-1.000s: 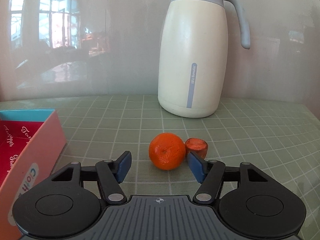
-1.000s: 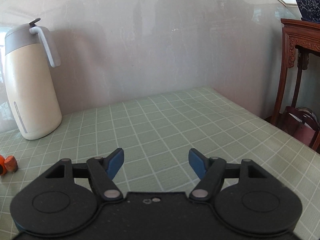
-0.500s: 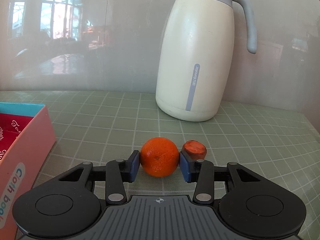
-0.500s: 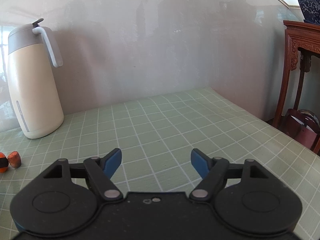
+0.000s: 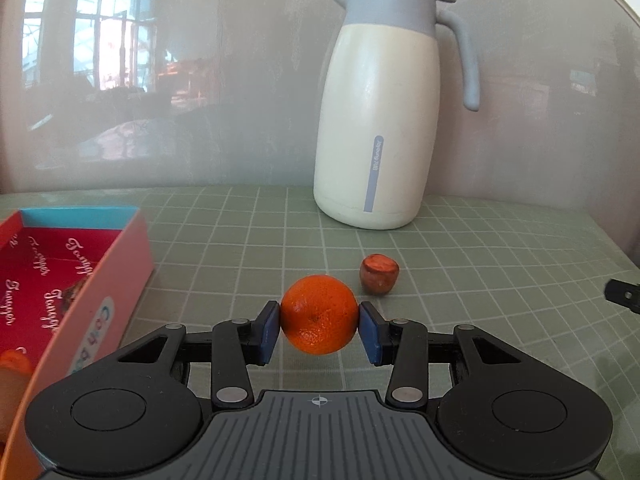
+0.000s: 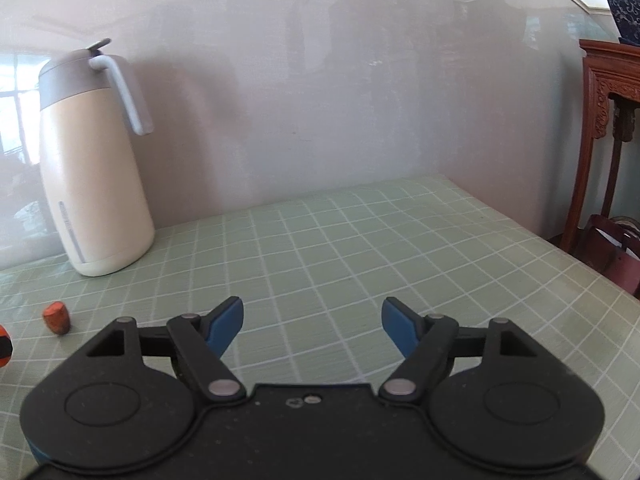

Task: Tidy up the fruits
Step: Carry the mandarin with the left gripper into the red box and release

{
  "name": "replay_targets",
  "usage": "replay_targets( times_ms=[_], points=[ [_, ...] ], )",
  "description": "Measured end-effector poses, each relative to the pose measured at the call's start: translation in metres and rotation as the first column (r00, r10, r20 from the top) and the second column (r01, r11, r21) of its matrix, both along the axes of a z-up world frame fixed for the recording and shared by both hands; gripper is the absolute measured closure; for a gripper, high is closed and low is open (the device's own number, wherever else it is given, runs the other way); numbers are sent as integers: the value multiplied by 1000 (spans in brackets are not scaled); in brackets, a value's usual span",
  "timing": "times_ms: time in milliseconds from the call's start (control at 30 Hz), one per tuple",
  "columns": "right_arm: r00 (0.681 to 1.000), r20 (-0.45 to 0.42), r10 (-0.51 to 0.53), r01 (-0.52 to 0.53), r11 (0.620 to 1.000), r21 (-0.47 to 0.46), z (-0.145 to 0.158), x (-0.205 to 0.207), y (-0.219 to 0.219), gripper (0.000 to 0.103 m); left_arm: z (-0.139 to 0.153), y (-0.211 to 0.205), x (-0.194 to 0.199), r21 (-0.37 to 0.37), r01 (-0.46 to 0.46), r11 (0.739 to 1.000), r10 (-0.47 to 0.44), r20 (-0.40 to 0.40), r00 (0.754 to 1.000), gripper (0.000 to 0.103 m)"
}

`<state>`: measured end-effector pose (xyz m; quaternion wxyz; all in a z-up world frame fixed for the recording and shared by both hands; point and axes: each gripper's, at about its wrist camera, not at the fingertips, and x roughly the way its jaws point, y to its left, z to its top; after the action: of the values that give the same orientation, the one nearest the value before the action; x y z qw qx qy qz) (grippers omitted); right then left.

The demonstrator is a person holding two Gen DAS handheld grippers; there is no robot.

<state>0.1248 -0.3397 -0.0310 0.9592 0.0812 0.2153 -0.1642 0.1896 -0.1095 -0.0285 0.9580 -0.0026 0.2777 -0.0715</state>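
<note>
My left gripper (image 5: pixel 319 330) is shut on a round orange (image 5: pixel 319 314), both blue pads pressing its sides, and holds it slightly above the green checked tablecloth (image 5: pixel 240 248). A small reddish-brown fruit (image 5: pixel 379 279) sits on the cloth just behind and right of the orange; it also shows at the left in the right wrist view as the reddish fruit (image 6: pixel 58 317). A pink box with a red inside (image 5: pixel 76 280) stands at the left, with something orange (image 5: pixel 14 362) in its near corner. My right gripper (image 6: pixel 312 320) hangs open over bare cloth, with nothing between its fingers.
A tall cream jug with a grey lid and handle (image 5: pixel 380 120) stands at the back against the glossy wall; the jug (image 6: pixel 94 168) is at the left in the right wrist view. The table's right edge (image 6: pixel 560 248) drops off toward dark red wooden furniture (image 6: pixel 608 128).
The left gripper closed on the orange, then lifted it and drew back from the jug and the small fruit. The right gripper opened slightly and barely moved.
</note>
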Motion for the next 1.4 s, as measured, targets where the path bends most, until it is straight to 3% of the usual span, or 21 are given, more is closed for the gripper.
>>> replay_targets(
  times_ms=[467, 967, 1400],
  points=[
    [996, -57, 63, -65, 997, -34, -6, 4, 35, 27, 34, 35, -55, 26, -9, 1000, 6, 93, 996, 60],
    [987, -46, 154, -156, 987, -48, 1, 16, 78, 27, 41, 91, -68, 51, -118, 992, 111, 129, 985, 60],
    [978, -58, 200, -204, 977, -61, 0, 24, 111, 27, 35, 152, -65, 49, -245, 968, 239, 106, 965, 60]
  ],
)
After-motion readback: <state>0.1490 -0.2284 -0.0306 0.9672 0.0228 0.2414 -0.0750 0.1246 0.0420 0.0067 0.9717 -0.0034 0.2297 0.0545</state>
